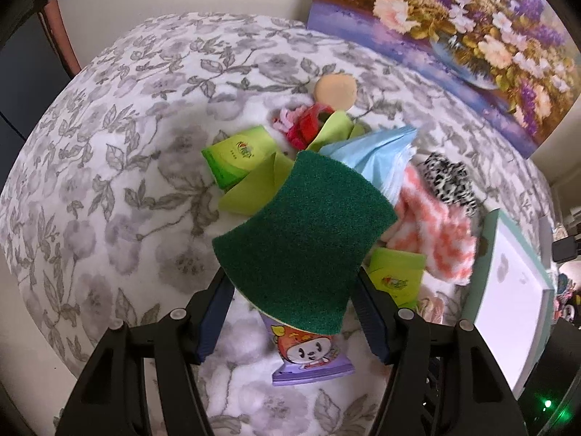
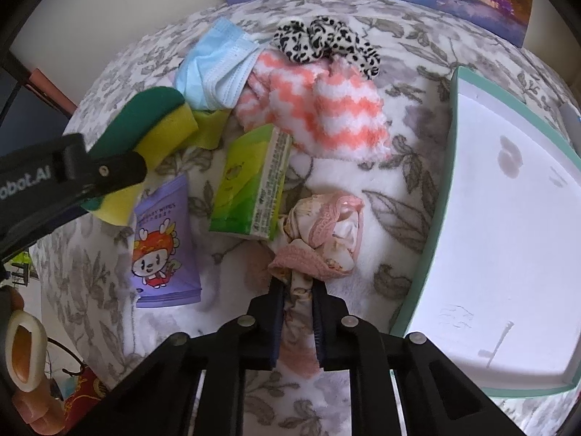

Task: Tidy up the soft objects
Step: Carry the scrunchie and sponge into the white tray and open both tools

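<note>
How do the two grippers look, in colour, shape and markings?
Both the left gripper and the right gripper are black, angular frames with cut-out openings, round silver rivets and dark blue ribbed pads. White lettering ending "obot.AI" marks the left one's side in the right wrist view.

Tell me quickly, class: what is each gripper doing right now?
Left gripper: closed on the sponge.
Right gripper: closed on the pink cloth.

Soft indoor light, fisheye-warped edges, slight blur
</note>
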